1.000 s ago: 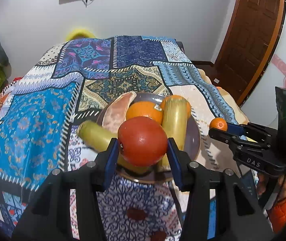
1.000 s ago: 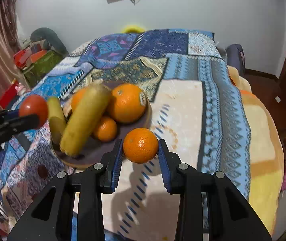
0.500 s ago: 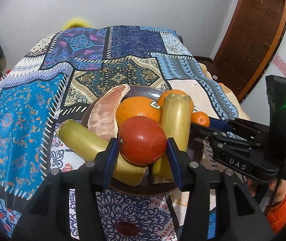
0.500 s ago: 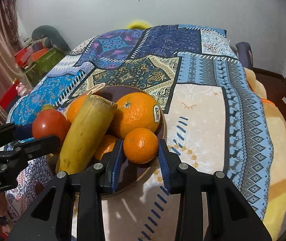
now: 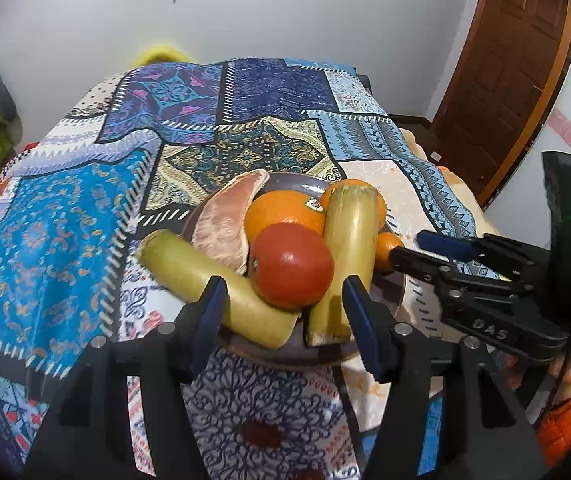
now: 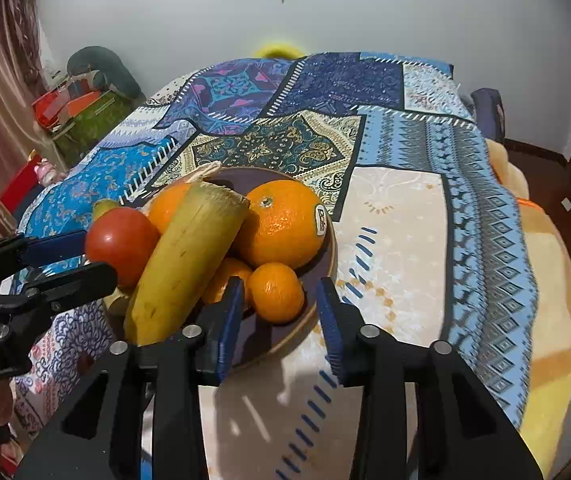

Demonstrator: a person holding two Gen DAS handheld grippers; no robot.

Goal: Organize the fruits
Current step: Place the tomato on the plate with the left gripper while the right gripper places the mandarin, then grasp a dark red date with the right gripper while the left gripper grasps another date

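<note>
The left gripper (image 5: pixel 285 312) has its jaws spread, one pad on each side of the tomato (image 5: pixel 291 265) with a gap at both. The tomato rests on the pile in the plate (image 5: pixel 297 354), against the near stalk (image 5: pixel 221 284) and the upright stalk (image 5: pixel 345 264). The near stalk lies across the plate's left rim and juts out over the bedspread (image 5: pixel 57 248). Behind the tomato sit the pomelo wedge (image 5: pixel 227 224) and a big orange (image 5: pixel 281 212).

The right gripper (image 6: pixel 279 320) also has its jaws spread, flanking the mandarin (image 6: pixel 275 293) without touching it. The mandarin sits inside the plate's (image 6: pixel 305 320) near-right rim, touching the labelled orange (image 6: pixel 281 224) above it and a second mandarin (image 6: pixel 225 280) to its left. The right pad hangs just outside the rim, over the bedspread (image 6: pixel 397 232); the left pad is over the plate's floor.

In the right wrist view, the left gripper (image 6: pixel 73 256) comes in from the left edge, close to the tomato (image 6: pixel 121 242). In the left wrist view, the right gripper (image 5: pixel 409 248) reaches in from the right.

Open bedspread lies right of the plate up to the bed's edge, and beyond the plate towards the wall. The plate itself is crowded.
</note>
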